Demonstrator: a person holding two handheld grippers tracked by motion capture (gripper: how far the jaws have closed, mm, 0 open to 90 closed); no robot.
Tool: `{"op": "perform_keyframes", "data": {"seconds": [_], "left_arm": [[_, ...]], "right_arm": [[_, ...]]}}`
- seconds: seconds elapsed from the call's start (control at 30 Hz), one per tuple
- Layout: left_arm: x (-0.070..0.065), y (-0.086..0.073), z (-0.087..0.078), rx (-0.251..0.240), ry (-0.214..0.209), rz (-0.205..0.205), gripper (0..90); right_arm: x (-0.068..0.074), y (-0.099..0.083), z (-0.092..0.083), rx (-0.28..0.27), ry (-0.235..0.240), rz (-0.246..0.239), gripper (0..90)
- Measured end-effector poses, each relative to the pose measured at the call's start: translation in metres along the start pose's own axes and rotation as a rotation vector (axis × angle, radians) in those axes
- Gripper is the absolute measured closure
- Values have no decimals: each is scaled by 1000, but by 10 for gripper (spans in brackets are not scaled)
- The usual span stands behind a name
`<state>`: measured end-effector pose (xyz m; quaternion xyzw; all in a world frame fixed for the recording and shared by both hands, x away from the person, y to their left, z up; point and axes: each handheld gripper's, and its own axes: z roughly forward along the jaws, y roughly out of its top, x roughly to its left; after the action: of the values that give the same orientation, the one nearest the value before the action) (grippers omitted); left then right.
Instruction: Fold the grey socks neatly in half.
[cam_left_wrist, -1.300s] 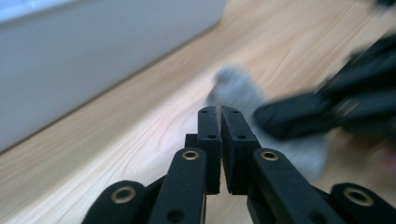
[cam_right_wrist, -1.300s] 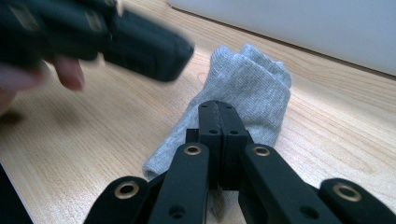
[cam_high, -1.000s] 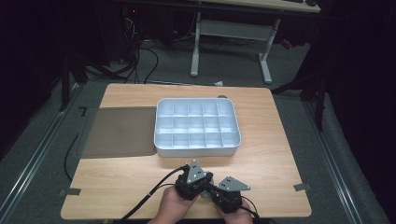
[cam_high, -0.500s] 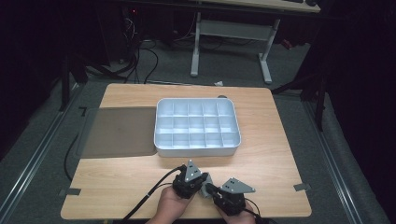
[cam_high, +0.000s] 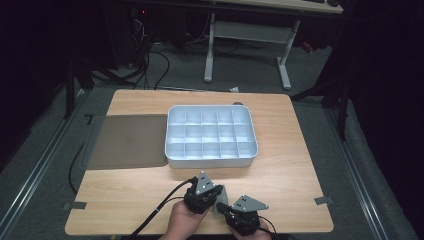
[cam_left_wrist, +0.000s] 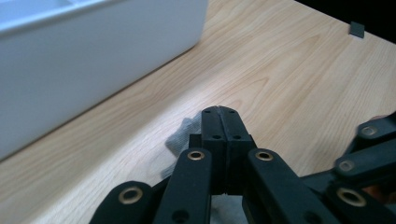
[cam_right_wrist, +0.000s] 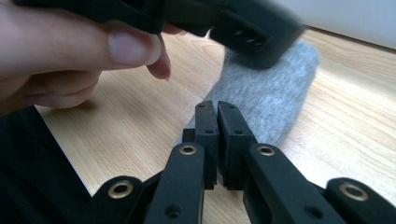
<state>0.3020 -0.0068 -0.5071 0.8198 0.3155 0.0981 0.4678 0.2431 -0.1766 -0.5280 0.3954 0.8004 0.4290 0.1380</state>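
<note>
Grey knit cloth (cam_right_wrist: 275, 93) (soft, finely ribbed, rolled into a tube) lies on the wooden table (cam_high: 300, 150) near its front edge, pinched by both closed grippers, left gripper (cam_left_wrist: 219, 114) and right gripper (cam_right_wrist: 217, 108).

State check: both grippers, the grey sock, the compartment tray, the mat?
left gripper: shut on the grey sock
right gripper: shut on the grey sock
grey sock: lying on the table, pinched at both ends
compartment tray: upright, compartments empty
dark mat: flat, bare, left of the tray
</note>
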Motion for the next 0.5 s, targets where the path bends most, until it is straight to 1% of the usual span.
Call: {"op": "perform_keyframes", "data": {"seconds": [0.03, 0.07, 0.1, 0.2, 0.23, 0.27, 0.3, 0.33, 0.4, 0.43, 0.5], "left_arm": [[-2, 1, 1, 4, 7, 19, 900], [-4, 0, 3, 18, 26, 41, 900], [-4, -3, 5, 29, 38, 51, 900], [3, -11, 2, 17, 40, 24, 900], [4, -14, 1, 13, 48, 29, 900], [4, -14, 1, 13, 48, 29, 900], [4, -16, 0, 13, 50, 38, 900], [5, -16, 0, 12, 50, 44, 900], [6, -17, 0, 7, 45, 36, 900], [6, -17, 0, 7, 45, 36, 900], [7, -17, -1, 7, 45, 34, 900]], "right_arm": [[0, 0, 0, 0, 0, 0, 884], [0, 0, 0, 0, 0, 0, 884], [0, 0, 0, -3, -3, -6, 884], [-1, 0, 0, -3, 1, -11, 882], [-1, 0, -1, -2, -2, -11, 881], [-1, 0, -1, -2, -2, -11, 881], [-2, 0, -1, -5, 0, -6, 878], [-2, 0, -1, -3, 3, -2, 864], [-2, 2, -2, -1, 20, 9, 816], [-2, 2, -2, -1, 20, 9, 816], [-5, 7, -6, -9, 36, 30, 768]]}}
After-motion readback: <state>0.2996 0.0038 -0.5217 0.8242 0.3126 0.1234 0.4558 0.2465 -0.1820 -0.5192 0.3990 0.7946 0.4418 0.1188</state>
